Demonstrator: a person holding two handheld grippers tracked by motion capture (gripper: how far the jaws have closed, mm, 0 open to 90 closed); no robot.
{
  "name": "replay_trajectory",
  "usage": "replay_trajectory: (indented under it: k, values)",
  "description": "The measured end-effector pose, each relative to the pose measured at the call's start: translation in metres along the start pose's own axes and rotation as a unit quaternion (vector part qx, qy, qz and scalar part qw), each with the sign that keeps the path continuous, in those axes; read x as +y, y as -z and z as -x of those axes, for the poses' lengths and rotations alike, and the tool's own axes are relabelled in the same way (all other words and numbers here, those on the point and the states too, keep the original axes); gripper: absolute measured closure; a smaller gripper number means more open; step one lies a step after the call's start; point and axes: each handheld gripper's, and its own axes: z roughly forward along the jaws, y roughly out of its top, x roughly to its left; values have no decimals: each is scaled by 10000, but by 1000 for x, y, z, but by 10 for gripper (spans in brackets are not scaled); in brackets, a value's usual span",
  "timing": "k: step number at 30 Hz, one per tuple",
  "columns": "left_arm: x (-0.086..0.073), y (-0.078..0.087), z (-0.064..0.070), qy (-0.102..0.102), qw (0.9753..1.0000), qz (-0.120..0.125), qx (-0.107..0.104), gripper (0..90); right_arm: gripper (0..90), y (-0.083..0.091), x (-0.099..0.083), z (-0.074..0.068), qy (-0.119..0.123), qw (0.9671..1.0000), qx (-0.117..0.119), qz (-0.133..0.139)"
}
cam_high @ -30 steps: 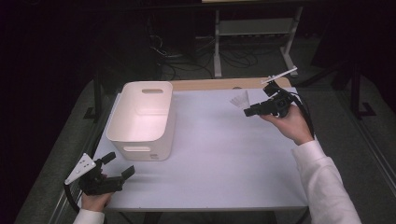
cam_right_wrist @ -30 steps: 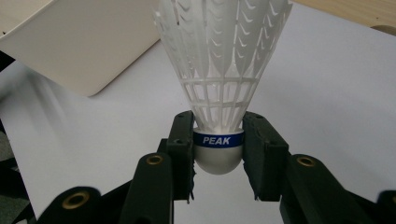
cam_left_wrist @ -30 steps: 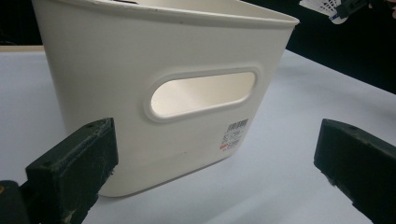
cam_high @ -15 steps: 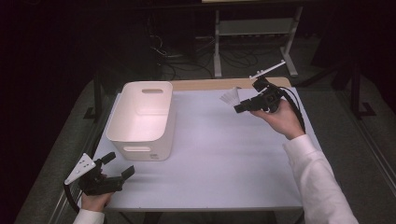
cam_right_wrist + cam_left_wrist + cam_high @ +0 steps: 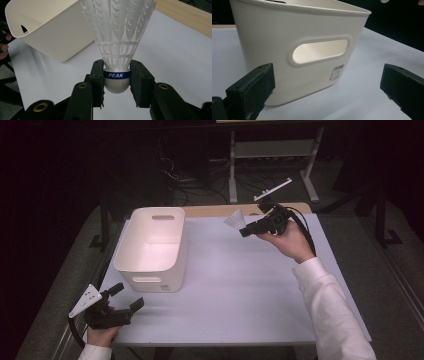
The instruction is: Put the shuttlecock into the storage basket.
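Observation:
A white plastic shuttlecock with a blue PEAK band is clamped by its cork in my right gripper. In the high view that right gripper is held above the far right of the table, with the shuttlecock pointing left toward the white bin. The bin stands on the table's left half and looks empty. My left gripper rests open at the near left corner, just short of the bin's near end wall, with nothing between its jaws.
The white table has a wooden strip along its far edge. Beyond it stand a metal shelf frame and cables on the dark floor. A label sits on the bin's end wall below the handle slot.
My right gripper has carried the shuttlecock leftward and a little nearer to the bin. The left gripper has stayed put.

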Motion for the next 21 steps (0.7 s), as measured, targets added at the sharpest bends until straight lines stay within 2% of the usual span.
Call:
replay_trajectory:
  k: [14, 19, 21]
  values:
    - [0, 0, 0, -10, 10000, 17, -15, 0, 643, -15, 17, -11, 230, 9997, 76, -26]
    - [1, 0, 0, -24, 10000, -41, -16, 0, 643, -18, 20, -12, 212, 9997, 108, -40]
    - [0, -1, 1, -13, 10000, 20, -21, 0, 643, -21, 23, -13, 224, 9997, 104, -58]
